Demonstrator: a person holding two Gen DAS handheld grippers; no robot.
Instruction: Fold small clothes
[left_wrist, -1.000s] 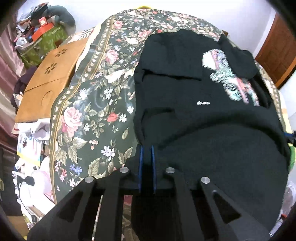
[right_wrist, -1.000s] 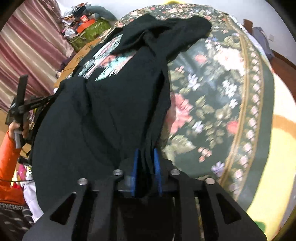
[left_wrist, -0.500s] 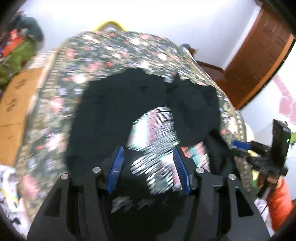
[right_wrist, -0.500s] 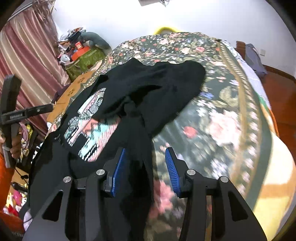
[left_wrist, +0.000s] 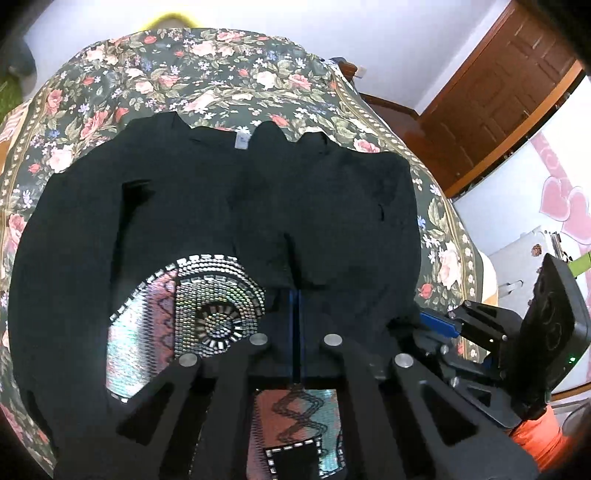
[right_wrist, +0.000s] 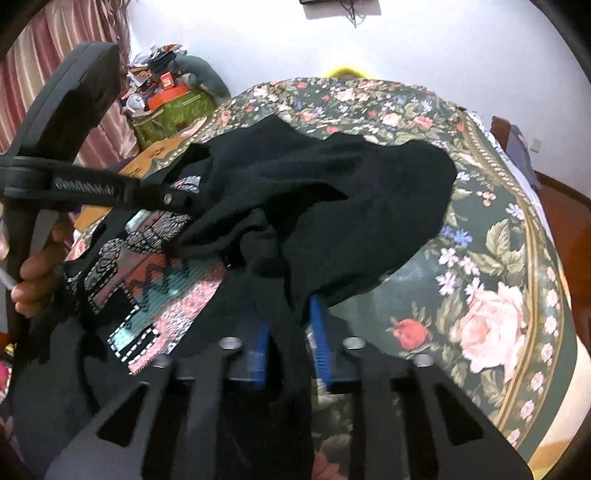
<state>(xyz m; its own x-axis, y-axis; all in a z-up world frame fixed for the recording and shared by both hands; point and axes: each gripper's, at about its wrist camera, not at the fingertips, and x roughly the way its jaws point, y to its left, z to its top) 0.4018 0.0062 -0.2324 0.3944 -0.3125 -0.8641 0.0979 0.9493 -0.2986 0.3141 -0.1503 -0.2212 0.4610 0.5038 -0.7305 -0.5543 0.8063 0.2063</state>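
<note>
Black shirt (left_wrist: 207, 206) spread on the floral bedspread (left_wrist: 229, 81), printed panel toward its near edge; left gripper (left_wrist: 295, 321) pinched closed on shirt fabric; right gripper (right_wrist: 290, 328), jaws just closing, clamps a bunched fold.

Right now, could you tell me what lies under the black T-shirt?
The black T-shirt lies on a floral bedspread, which shows all around it. Whatever is directly beneath the folded fabric is covered and cannot be seen.

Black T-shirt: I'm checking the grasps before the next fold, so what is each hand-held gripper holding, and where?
Both pinch the black T-shirt: the left hand-held gripper a fold beside the print, the right hand-held gripper a bunched fold near its right side.
</note>
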